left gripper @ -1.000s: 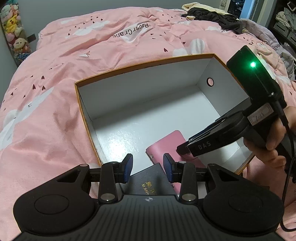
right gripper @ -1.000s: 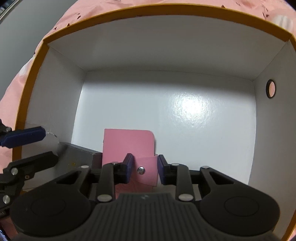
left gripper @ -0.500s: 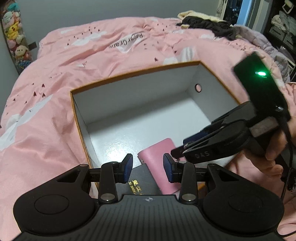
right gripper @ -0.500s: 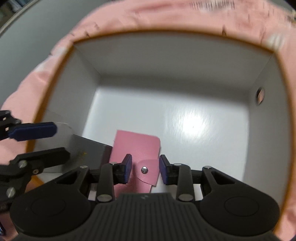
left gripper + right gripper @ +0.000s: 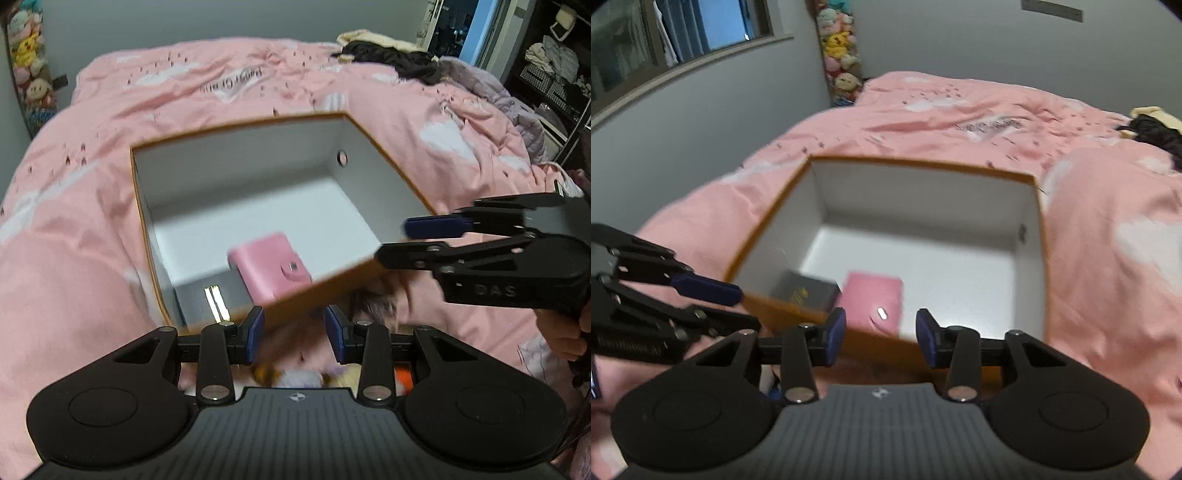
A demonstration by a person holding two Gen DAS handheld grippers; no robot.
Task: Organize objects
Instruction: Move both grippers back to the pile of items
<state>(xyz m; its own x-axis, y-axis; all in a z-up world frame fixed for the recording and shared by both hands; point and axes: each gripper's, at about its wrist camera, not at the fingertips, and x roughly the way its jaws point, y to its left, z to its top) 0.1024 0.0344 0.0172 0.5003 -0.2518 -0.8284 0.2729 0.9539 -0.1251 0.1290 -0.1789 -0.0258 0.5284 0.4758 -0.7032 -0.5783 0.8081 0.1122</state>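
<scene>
Now both the left gripper [image 5: 293,328] and right gripper [image 5: 881,334] are gaping empty beside the box [image 5: 925,173], the pink wallet [image 5: 271,264] lying inside.

Orange-rimmed cardboard box [image 5: 373,136]: glossy white lining. Pink leather-look snap wallet [image 5: 271,267]: smooth, metal stud. Dark booklet [image 5: 807,291]: matt cover, gilt print. Pink cotton duvet [image 5: 1108,258]: soft, creased, matt cloth.
</scene>
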